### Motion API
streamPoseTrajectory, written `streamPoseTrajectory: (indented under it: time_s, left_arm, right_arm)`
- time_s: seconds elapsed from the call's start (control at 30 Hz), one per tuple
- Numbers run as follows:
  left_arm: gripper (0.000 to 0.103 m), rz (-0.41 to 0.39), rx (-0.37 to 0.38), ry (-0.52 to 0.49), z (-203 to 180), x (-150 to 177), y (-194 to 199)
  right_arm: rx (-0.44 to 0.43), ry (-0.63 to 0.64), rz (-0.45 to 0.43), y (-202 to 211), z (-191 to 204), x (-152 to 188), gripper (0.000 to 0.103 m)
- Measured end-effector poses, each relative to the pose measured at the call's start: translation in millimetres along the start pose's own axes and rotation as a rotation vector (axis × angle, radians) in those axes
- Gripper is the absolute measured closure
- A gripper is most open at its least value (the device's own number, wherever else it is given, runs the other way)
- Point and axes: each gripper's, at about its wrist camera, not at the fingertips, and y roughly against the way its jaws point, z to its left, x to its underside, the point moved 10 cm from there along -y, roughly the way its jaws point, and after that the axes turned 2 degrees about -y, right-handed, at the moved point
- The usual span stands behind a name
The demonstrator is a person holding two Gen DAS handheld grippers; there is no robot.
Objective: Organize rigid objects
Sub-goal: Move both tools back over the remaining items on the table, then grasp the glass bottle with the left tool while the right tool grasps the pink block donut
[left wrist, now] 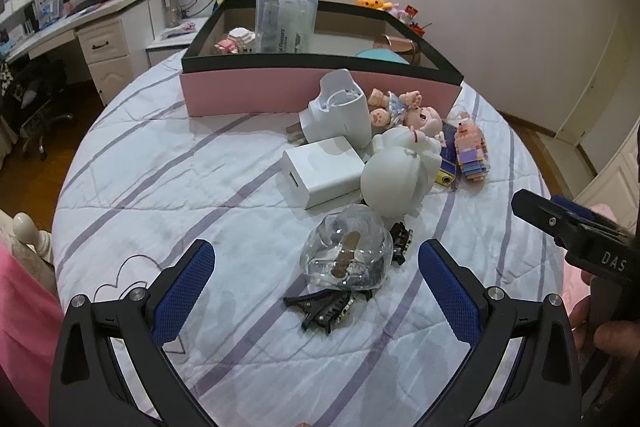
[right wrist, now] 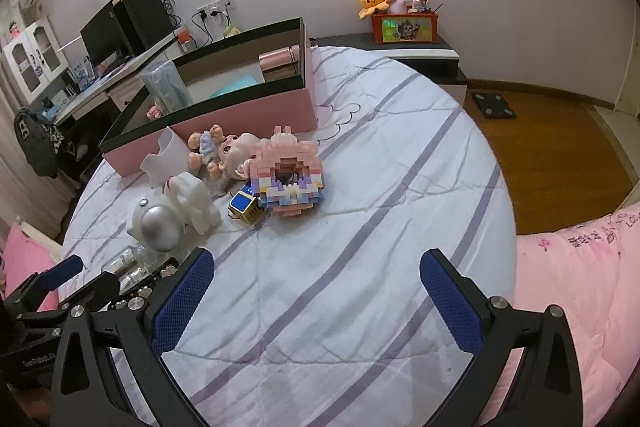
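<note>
White quilt with lilac stripes covers the bed (left wrist: 168, 163), and every loose piece of this job lies on it. Largest is the pink box (left wrist: 256, 95) with its dark rim, at the far side of the bed; a clear plastic case (left wrist: 284, 23) stands upright inside it, beside a rose-coloured cylinder (right wrist: 278, 67). Just in front of the box wall lies the white plug adapter (left wrist: 340, 111), prongs pointing left, touching the white charger block (left wrist: 324, 171) below it. Right of those sits the white round-headed figure (left wrist: 396, 175), with the pink doll (left wrist: 404, 111) behind it against the box. The pastel brick model (right wrist: 288, 179) lies right of the doll, and a small blue and gold cube (right wrist: 245, 207) touches its near left corner. Closest to me is the clear glass jar (left wrist: 348, 255), resting on a black hair clip (left wrist: 324, 307). My left fingers (left wrist: 316, 291) are spread wide and empty, with the jar between and just beyond them. My right fingers (right wrist: 316, 295) are also wide apart, holding nothing, over bare quilt, well apart from the brick model
</note>
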Motion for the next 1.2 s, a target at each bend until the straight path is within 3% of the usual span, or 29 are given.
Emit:
streamPoseTrajectory:
  time_s: [0.13, 0.5, 0.67, 0.73, 0.8, 0.87, 0.97, 1.1, 1.2]
  left_arm:
    - [0.000, 0.010, -0.002, -0.002, -1, -1, -7]
    - [0.002, 0.032, 0.001, 0.011, 3, -3, -23]
    - [0.022, 0.052, 0.021, -0.003, -2, -2, -31]
    - [0.024, 0.048, 0.021, -0.010, -2, -2, -31]
    - [0.032, 0.045, 0.038, -0.010, -4, -3, -32]
    - [0.051, 0.045, 0.050, -0.013, -4, -3, -33]
    - [0.051, 0.043, 0.060, -0.020, -5, -3, -34]
    - [0.051, 0.033, 0.079, -0.008, -3, -3, -31]
    - [0.051, 0.024, 0.082, -0.009, -2, -3, -28]
  right_arm:
    - [0.014, 0.069, -0.057, 0, 4, -12, 0.000]
    - [0.020, 0.015, -0.026, -22, -10, -34, 0.000]
    - [-0.011, 0.036, 0.011, -38, -1, -35, 0.000]
    - [-0.018, 0.041, 0.024, -44, 2, -35, 0.000]
    - [-0.023, 0.045, 0.033, -50, 4, -34, 0.000]
    - [-0.029, 0.048, 0.044, -55, 5, -34, 0.001]
    - [-0.045, 0.057, 0.072, -65, 8, -31, 0.011]
    - [-0.083, 0.075, 0.063, -64, 14, -33, 0.044]
    - [-0.087, 0.100, 0.061, -60, 19, -33, 0.049]
